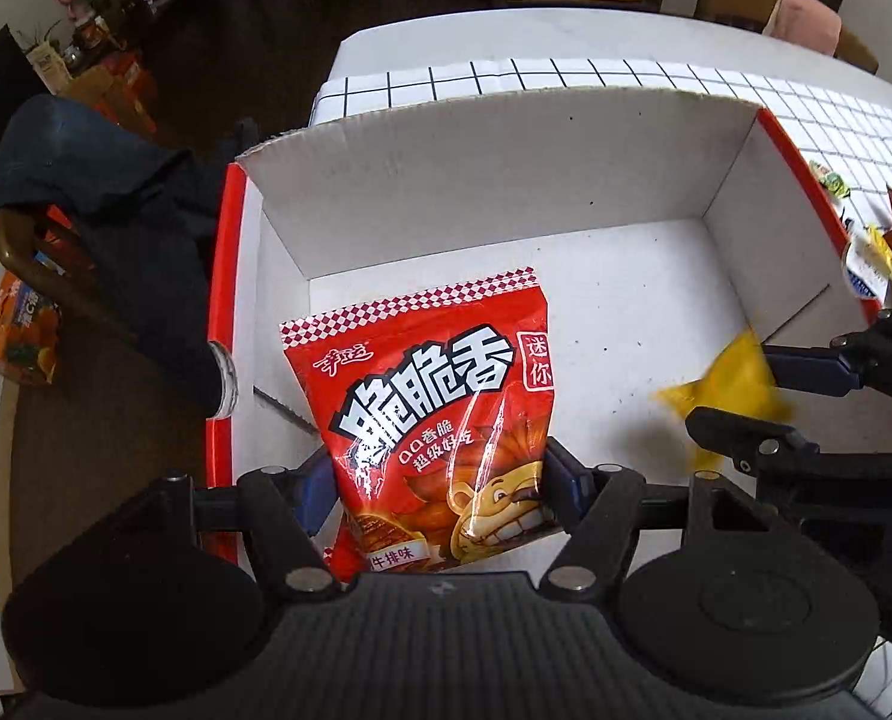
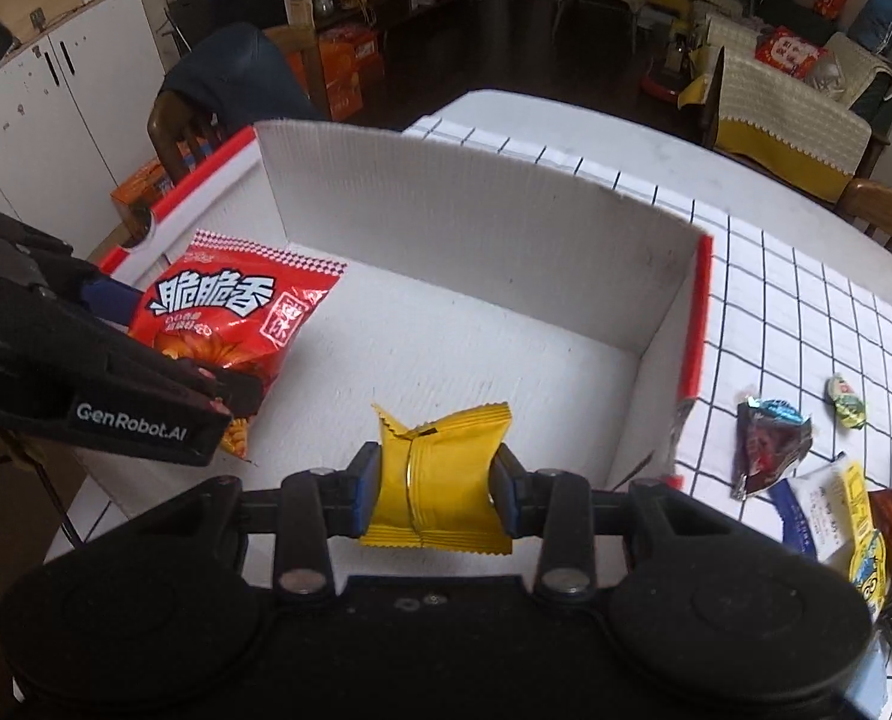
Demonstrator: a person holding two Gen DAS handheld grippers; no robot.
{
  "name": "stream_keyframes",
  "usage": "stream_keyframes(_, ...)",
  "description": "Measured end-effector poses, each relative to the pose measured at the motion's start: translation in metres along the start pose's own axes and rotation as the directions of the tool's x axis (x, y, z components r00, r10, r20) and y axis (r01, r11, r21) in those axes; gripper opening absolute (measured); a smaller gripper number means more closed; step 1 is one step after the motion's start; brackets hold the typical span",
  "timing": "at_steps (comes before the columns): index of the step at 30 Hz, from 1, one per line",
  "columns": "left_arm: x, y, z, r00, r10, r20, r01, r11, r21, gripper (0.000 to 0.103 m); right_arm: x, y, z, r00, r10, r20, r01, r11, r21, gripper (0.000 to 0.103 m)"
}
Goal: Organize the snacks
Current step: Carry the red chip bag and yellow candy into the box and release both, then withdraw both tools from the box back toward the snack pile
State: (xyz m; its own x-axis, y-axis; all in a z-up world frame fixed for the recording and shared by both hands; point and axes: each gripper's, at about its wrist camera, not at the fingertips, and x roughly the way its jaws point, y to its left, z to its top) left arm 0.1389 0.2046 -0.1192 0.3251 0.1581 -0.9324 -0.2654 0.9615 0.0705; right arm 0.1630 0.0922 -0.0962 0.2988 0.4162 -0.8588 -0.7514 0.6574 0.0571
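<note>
My left gripper (image 1: 440,483): matte black, blue pads, silver rivets on linkage arms, round housings. My right gripper (image 2: 437,483): same build. "GenRobot.AI" in white on left's side.

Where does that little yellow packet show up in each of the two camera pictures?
Left wrist view: yellow packet, blurred, at right, held by the right gripper.
Right wrist view: low centre, pinched between that gripper's fingers.
Shared landmark: the red snack bag in the white box.

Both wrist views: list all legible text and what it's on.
"脆脆香": red bag.
"迷你": same bag, right edge.
"QQ香脆 超级好吃": same bag, small print.
"牛排味": same bag, bottom.
"GenRobot.AI": left gripper.
Yellow packet: no print visible.
Table snacks and floor cartons: too blurred.
</note>
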Motion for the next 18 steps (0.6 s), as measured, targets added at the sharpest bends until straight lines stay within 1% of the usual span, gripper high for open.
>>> stream_keyframes(4, 0.006, -0.001, -0.001, 1.000, -0.008, -0.023, 0.008, 1.000, -0.002, 0.069, 0.006, 0.001, 0.001, 1.000, -0.001, -0.016, 0.001, 1.000, -0.001, 0.036)
stream_keyframes(9, 0.007, -0.002, -0.002, 0.999, -0.020, -0.035, 0.019, 1.000, -0.012, 0.069, 0.003, -0.001, 0.001, 1.000, 0.004, -0.003, -0.004, 1.000, 0.017, 0.039)
stream_keyframes(13, 0.003, -0.004, -0.003, 0.999, -0.041, -0.016, 0.040, 0.999, -0.022, 0.072, -0.002, -0.005, 0.000, 1.000, 0.017, 0.009, -0.018, 0.999, 0.048, 0.042)
stream_keyframes(15, 0.000, -0.005, -0.004, 0.999, -0.041, -0.006, 0.041, 0.999, -0.019, 0.072, -0.007, -0.008, -0.002, 1.000, 0.018, 0.018, -0.019, 0.998, 0.061, 0.049)
stream_keyframes(18, -0.009, -0.007, -0.005, 0.999, -0.045, 0.016, 0.045, 0.999, -0.012, 0.073, -0.015, -0.012, -0.005, 0.999, 0.028, 0.034, -0.031, 0.996, 0.088, 0.054)
